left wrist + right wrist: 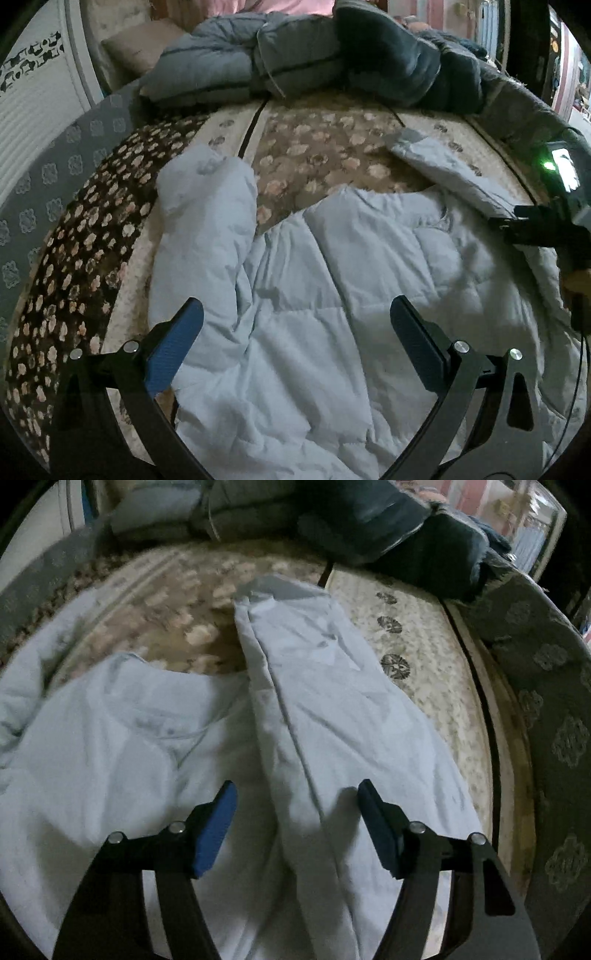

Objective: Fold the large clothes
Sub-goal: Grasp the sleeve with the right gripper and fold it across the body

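A pale blue padded jacket (332, 266) lies spread on the floral bed cover (314, 147). Its left sleeve (207, 206) lies toward the far left, and its right sleeve (447, 173) stretches to the far right. My left gripper (295, 332) is open and empty just above the jacket's body. In the right wrist view the right sleeve (325, 686) runs away from me. My right gripper (297, 812) is open, its blue pads (214, 830) either side of the sleeve's near end. The right gripper also shows in the left wrist view (532, 229) at the right edge.
A heap of grey-blue and dark bedding (314, 62) lies across the far side of the bed. A tan pillow (144, 48) sits at the far left. A grey patterned bed edge (546, 686) curves along the right.
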Available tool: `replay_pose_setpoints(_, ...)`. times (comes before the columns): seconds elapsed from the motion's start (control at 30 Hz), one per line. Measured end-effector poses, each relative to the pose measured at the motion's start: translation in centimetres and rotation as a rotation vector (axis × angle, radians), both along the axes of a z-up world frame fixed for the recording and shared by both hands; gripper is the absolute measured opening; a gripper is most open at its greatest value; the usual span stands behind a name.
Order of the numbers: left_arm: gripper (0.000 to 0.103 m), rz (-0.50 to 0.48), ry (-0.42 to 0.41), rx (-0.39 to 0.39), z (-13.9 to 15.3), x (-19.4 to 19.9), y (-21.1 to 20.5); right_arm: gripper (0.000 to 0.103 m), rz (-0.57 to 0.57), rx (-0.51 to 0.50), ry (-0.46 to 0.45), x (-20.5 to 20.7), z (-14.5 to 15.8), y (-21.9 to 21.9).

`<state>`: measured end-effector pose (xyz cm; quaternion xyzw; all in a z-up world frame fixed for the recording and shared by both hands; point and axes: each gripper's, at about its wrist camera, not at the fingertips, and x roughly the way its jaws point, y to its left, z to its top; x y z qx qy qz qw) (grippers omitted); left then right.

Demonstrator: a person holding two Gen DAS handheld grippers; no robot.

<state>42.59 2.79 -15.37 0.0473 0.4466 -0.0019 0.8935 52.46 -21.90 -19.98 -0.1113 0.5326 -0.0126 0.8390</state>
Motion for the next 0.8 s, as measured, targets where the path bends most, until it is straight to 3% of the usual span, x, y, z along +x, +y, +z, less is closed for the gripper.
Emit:
replay_pose_setpoints(0.07, 0.100, 0.009, 0.019, -0.014, -0.7, 0.3, 0.0, 0.047, -0.017, -0.046, 0.014, 1.1, -1.1, -0.2)
replay_pose_setpoints(0.13, 0.100, 0.010, 0.031, -0.029, -1.2, 0.4, -0.1, 0.028, -0.037, -0.001, 0.002, 1.4, -1.2, -1.2)
replay_pose_setpoints(0.23, 0.100, -0.007, 0.028, -0.009, -1.5, -0.3, -0.7, 0.012, -0.064, 0.089, -0.050, 0.8, 0.1, -3.2)
replay_pose_setpoints(0.37, 0.100, -0.029, 0.021, 0.023, -1.4, -1.6, -1.6, 0.009, -0.042, 0.181, -0.091, -1.6, 2.4, -4.6)
replay_pose_setpoints(0.5, 0.100, -0.033, 0.010, 0.031, -0.8, -3.4, -1.6, 0.009, 0.060, 0.178, -0.111, -7.9, 5.1, -4.3)
replay_pose_setpoints(0.67, 0.100, -0.027, 0.033, 0.020, -0.7, -5.2, -1.5, 0.010, 0.170, 0.180, -0.044, -14.8, 4.5, -4.1)
replay_pose_setpoints(0.8, 0.100, -0.032, 0.022, 0.038, 0.0, -6.5, -1.5, 0.010, 0.182, 0.174, -0.015, -17.3, 4.2, -4.5)
